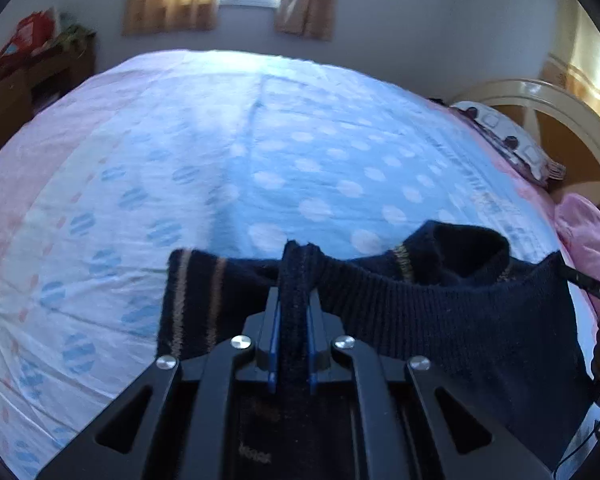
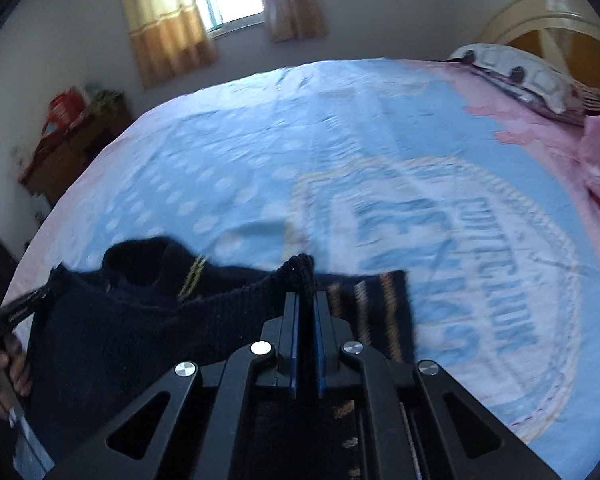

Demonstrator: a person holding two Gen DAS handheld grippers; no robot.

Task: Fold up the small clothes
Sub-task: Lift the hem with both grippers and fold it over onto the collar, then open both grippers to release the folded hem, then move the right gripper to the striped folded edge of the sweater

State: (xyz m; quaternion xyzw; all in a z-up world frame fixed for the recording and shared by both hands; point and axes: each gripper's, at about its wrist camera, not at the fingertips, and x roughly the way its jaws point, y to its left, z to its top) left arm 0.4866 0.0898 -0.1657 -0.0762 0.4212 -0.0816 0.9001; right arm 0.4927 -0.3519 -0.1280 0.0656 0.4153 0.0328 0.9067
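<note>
A small dark navy knit sweater [image 1: 440, 312] with tan stripes on its cuffs hangs stretched between my two grippers above the bed. My left gripper [image 1: 294, 280] is shut on a bunched fold of the sweater's shoulder; a striped sleeve [image 1: 192, 300] hangs to its left and the collar opening [image 1: 468, 248] lies to its right. My right gripper [image 2: 305, 292] is shut on the other shoulder of the sweater [image 2: 140, 328], with the other striped sleeve [image 2: 376, 312] to its right. The other gripper shows at each view's edge.
The bed [image 1: 260, 140] has a blue sheet with white dots and pink borders, and large print [image 2: 460, 264] on its right half. A patterned pillow [image 1: 508, 140] and pink cloth [image 1: 588, 236] lie by the headboard. A wooden cabinet [image 1: 28, 80] stands at the far left.
</note>
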